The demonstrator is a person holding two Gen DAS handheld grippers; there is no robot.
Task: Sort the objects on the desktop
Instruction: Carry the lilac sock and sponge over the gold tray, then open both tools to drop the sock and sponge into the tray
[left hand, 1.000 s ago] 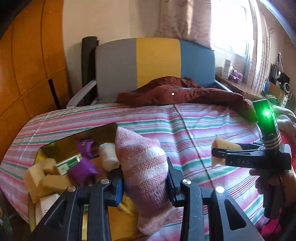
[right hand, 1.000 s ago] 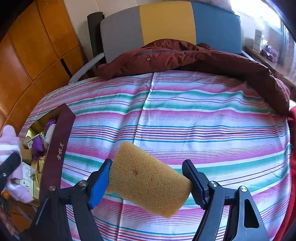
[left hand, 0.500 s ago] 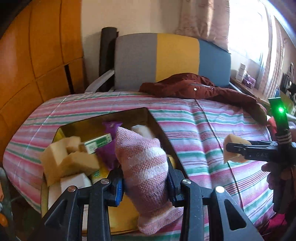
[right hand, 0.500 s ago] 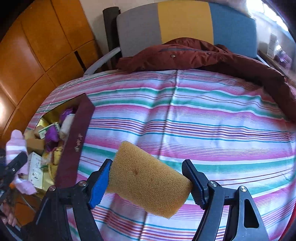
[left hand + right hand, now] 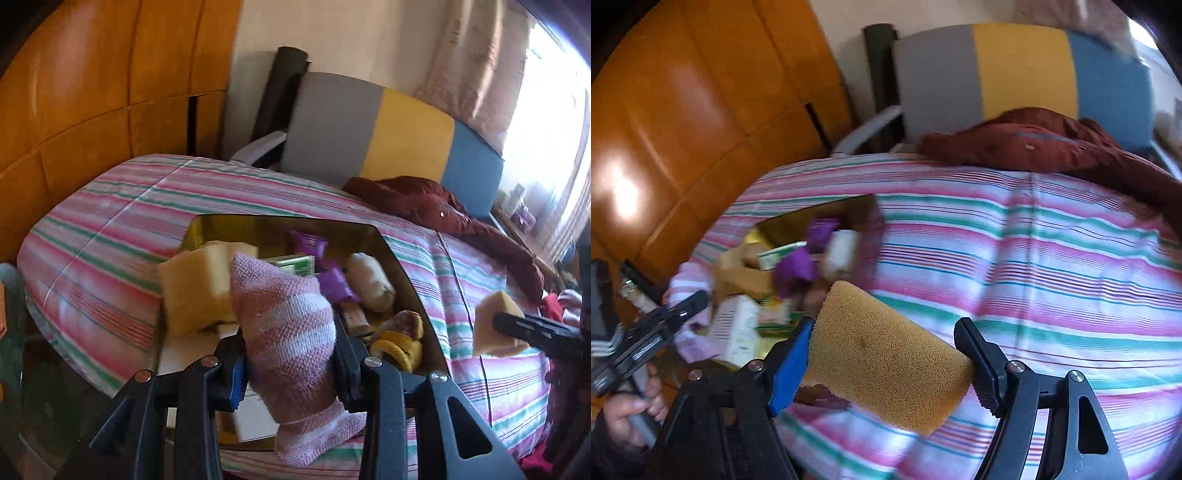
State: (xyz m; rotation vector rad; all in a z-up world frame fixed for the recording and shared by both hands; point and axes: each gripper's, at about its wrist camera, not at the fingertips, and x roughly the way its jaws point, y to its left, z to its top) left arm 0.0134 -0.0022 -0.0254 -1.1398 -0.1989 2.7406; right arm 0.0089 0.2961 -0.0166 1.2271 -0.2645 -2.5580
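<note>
Carrying two loads at once: my left gripper (image 5: pixel 290 354) clamps the pink striped sock (image 5: pixel 284 332) above the gold box (image 5: pixel 284 223), already crowded with sorted items, while my right gripper (image 5: pixel 886 354) squeezes the sponge (image 5: pixel 886 354) beside it, both undelivered.

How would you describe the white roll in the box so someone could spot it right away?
On the striped bed lies an open box with shiny gold walls, full of odds and ends. Against its right wall lies the white roll, beside purple wrappers. It is the only pale, rounded cylinder; its neighbours are blocky sponges and printed cartons.
</note>
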